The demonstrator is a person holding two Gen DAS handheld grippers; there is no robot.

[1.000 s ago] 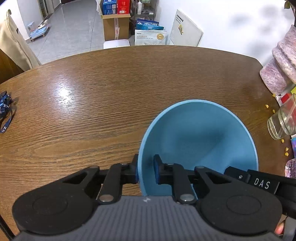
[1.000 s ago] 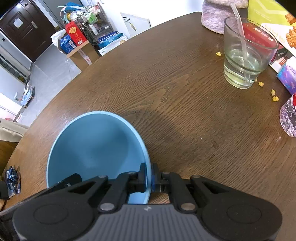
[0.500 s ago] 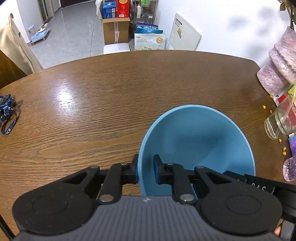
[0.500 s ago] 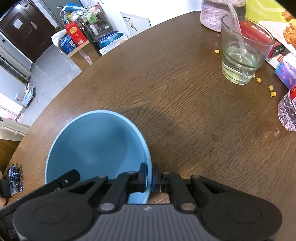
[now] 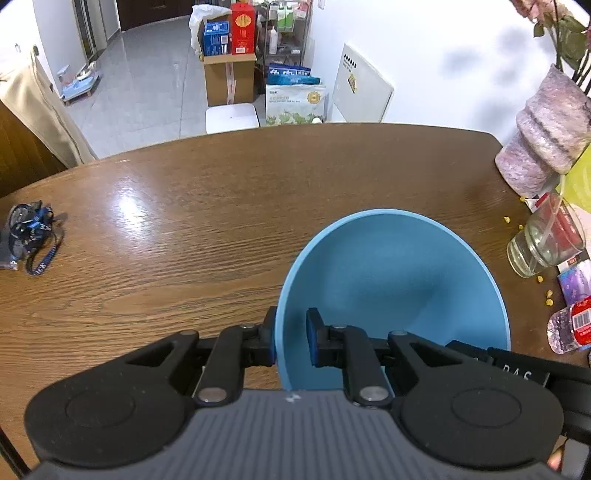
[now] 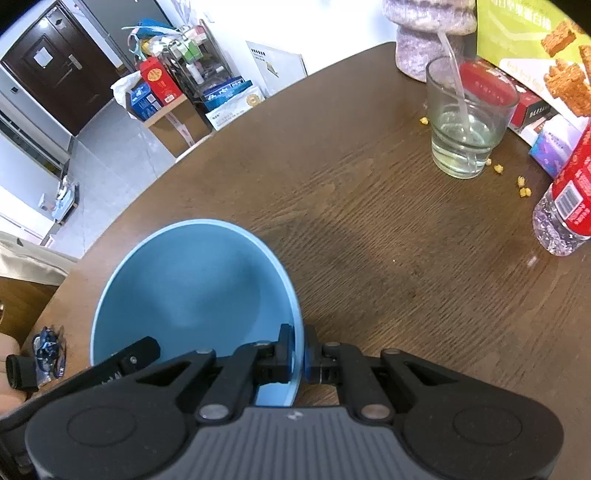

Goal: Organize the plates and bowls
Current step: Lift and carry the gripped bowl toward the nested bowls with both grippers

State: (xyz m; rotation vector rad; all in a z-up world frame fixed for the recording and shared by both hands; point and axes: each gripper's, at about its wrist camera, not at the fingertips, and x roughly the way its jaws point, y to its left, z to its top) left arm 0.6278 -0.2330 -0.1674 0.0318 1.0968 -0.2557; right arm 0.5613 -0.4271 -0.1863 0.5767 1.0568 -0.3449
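The brown wooden table [image 5: 221, 221] fills both views. My left gripper [image 5: 291, 341] and right gripper [image 6: 298, 354] each pinch opposite rims of the blue bowl [image 5: 399, 280], low in both frames. I should carry it level, both hands together, clear of the glass [image 6: 467, 125] upper right.

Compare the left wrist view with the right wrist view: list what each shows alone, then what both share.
Left wrist only: the purple vase's full side and a white stool past the table edge.
Right wrist only: a dark brown door and a green snack box.
Both: the round blue bowl with each hand-held gripper, left and right, clamped on its rim, the clear drinking glass, the brown wooden table.
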